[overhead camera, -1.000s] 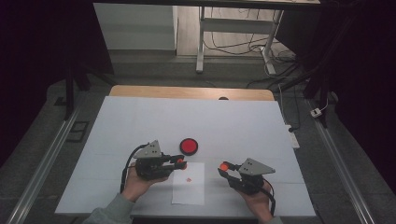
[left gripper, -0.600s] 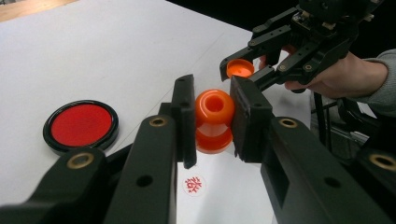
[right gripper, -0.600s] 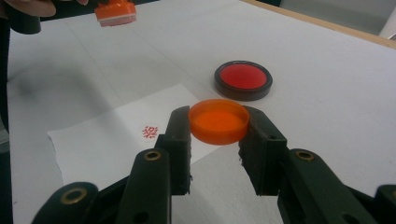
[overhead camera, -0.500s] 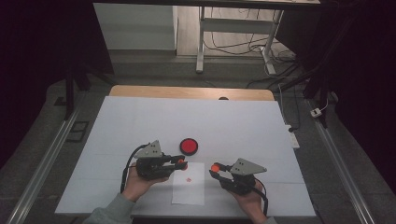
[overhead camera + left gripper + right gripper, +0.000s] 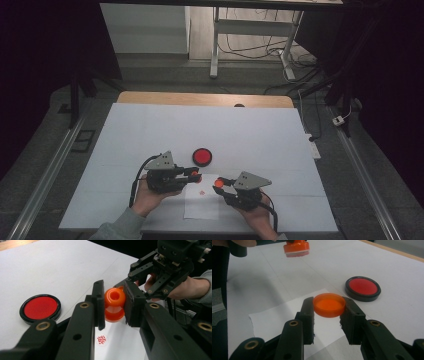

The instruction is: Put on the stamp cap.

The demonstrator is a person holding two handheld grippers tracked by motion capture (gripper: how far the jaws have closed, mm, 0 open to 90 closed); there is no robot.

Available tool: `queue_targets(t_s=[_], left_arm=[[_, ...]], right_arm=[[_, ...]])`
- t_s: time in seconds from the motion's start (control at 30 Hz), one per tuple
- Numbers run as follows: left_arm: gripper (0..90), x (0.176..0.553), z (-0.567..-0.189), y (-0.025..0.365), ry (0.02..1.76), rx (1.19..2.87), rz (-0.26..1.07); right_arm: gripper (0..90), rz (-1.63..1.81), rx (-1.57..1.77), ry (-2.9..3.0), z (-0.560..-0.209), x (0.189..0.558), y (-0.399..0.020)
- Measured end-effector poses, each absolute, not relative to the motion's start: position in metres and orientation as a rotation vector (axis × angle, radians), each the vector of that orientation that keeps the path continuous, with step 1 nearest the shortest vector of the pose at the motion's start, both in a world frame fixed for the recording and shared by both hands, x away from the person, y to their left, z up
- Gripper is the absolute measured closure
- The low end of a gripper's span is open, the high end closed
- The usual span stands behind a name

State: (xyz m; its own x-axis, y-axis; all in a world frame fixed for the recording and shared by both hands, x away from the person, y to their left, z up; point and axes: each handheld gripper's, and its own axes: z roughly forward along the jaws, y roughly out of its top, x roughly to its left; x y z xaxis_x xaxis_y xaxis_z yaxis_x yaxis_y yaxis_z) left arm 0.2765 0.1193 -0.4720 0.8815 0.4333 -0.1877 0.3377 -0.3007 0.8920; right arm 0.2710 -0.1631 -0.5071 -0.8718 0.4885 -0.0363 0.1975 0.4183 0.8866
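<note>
My left gripper (image 5: pixel 114 306) is shut on an orange stamp (image 5: pixel 114 303), held a little above the table with its flat face down; from above the stamp (image 5: pixel 195 174) hangs over the top left of a white paper sheet (image 5: pixel 201 207). A red stamp mark (image 5: pixel 101 340) lies on the sheet below it. My right gripper (image 5: pixel 329 312) is shut on a shallow round orange cap (image 5: pixel 329 304), open side up, held over the sheet. In the high view the cap (image 5: pixel 218 183) sits just right of the stamp, a small gap apart.
A round red ink pad in a black case (image 5: pixel 202 156) lies open on the white table cover (image 5: pixel 150 130), just beyond the stamp. Bare wood of the table (image 5: pixel 200 99) shows along the far edge. Both hands come in from the near edge.
My right gripper has slid left with the orange cap, from the paper's right edge to a spot close beside the stamp. The left gripper has kept still.
</note>
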Motion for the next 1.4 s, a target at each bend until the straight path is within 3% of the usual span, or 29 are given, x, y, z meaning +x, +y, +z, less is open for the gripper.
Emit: queue_targets(t_s=[1.4], left_arm=[[72.8, 0.274, -0.474, 0.110, 0.560, 1.918, 0.087]], right_arm=[[64.3, 1.446, 0.512, 2.435, -0.511, 0.270, -0.130]])
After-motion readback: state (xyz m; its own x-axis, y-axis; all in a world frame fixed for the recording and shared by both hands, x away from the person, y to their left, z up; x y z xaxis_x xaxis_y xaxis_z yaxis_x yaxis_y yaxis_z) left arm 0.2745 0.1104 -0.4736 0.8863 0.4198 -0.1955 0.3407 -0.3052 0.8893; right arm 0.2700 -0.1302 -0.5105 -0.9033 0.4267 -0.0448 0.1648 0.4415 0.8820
